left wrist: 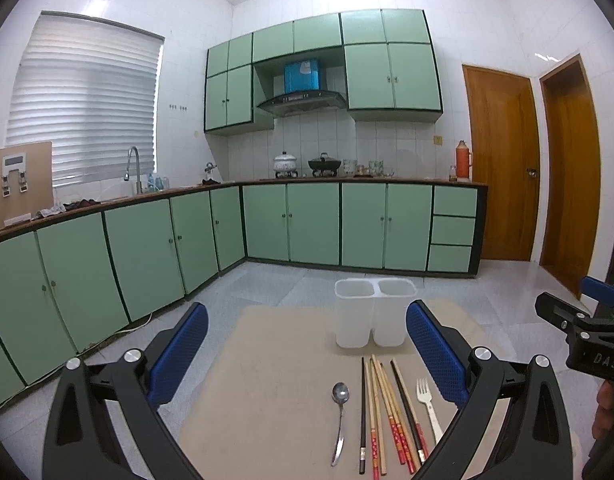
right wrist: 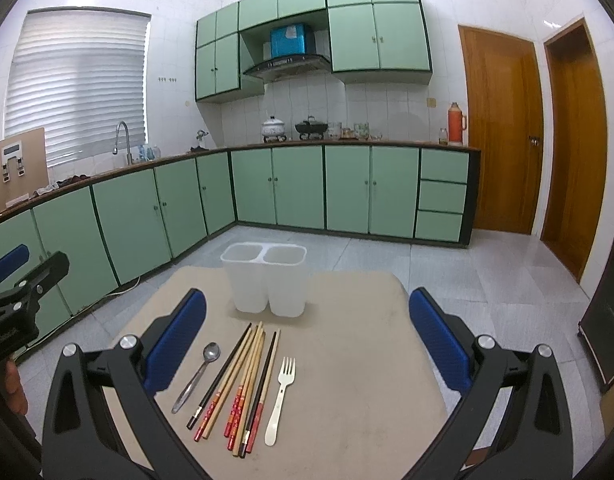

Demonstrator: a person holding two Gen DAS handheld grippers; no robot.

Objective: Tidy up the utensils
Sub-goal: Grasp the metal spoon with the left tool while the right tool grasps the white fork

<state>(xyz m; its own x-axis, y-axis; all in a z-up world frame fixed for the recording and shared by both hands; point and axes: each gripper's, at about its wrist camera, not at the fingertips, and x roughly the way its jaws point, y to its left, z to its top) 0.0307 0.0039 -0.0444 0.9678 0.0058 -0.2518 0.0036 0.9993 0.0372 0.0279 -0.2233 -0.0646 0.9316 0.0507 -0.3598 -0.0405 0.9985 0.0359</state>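
One spoon (right wrist: 198, 374) – one fork (right wrist: 280, 396)

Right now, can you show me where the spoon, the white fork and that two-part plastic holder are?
spoon (right wrist: 211, 352): right wrist view, on its bowl.
white fork (right wrist: 281, 390): right wrist view, on the neck below its tines.
two-compartment holder (right wrist: 249, 292): right wrist view, on the left cup's front wall.

Fork (left wrist: 428, 408) handle end behind right finger of left tongs (left wrist: 307, 360)
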